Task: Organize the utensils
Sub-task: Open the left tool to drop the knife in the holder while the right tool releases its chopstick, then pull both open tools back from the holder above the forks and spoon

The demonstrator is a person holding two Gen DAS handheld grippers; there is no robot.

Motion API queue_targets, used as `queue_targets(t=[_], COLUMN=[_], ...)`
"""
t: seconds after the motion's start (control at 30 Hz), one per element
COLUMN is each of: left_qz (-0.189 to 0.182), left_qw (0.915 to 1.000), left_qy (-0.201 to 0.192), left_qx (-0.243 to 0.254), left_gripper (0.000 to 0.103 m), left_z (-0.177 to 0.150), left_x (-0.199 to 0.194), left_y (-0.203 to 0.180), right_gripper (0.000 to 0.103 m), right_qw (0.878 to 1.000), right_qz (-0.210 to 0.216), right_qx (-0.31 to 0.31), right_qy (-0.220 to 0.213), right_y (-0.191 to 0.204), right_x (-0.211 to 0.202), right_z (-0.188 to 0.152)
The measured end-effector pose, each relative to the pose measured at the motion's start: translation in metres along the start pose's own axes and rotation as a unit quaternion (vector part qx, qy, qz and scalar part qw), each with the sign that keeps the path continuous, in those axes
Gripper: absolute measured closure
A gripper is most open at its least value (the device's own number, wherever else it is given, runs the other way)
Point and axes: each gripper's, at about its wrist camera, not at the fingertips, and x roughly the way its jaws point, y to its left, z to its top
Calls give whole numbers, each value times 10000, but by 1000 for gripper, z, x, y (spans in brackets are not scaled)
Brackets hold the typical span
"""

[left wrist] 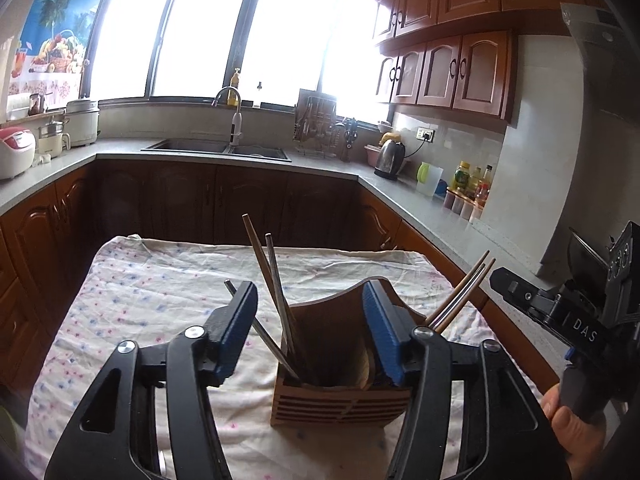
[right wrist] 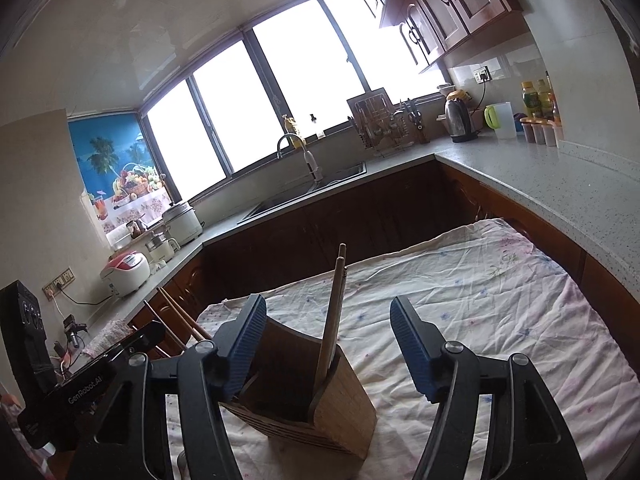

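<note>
Chopsticks (left wrist: pixel 276 292) stand tilted in the wooden holder (left wrist: pixel 340 396), right under the left gripper (left wrist: pixel 316 320), whose spread jaws grip nothing. Right gripper (right wrist: pixel 328 344) gapes empty too, above the holder's near corner. Holder sits on the floral cloth (left wrist: pixel 160 292).

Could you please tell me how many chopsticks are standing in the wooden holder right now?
6 visible: three lean left, three lean right in the wooden holder; more may be hidden inside.
</note>
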Motion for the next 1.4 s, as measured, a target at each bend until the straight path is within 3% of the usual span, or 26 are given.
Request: queue_targets(t=[0.27,0.6,0.73,0.8,0.93,1.17,1.4], left_qz=[-96,36,218,388,557,725,972], left_qw=[9996,9990,9987,9980,9971,9954,9945], left_qy=[-168,-249,-272,-331,-307,-169,-132], left_qx=[-222,-363,-378,-375,-408,-610,-359], left_gripper=[29,20,6,0,0,0,0], left_z=[3,-8,-14,-18,-30,-61,-100], left_x=[-19,-44,-56,-64,-78,-107,-139], left_y=[7,17,22,24,32,43,33], right_gripper=[28,28,27,20,12,10,6], right_qw=[9999,9998,9998,9998,9998,9999,9996], right_qz=[-13,-7,5,7,37,52,44], right_qx=[22,3,-24,-37,-49,-93,-292], right_qy=[-130,-175,-177,-178,-203,-70,-23], right_y=[-2,-1,0,1,1,-2,0], right_x=[-16,-31,-38,-41,-52,-71,-102], right_z=[2,-3,-6,-7,-15,-39,-72])
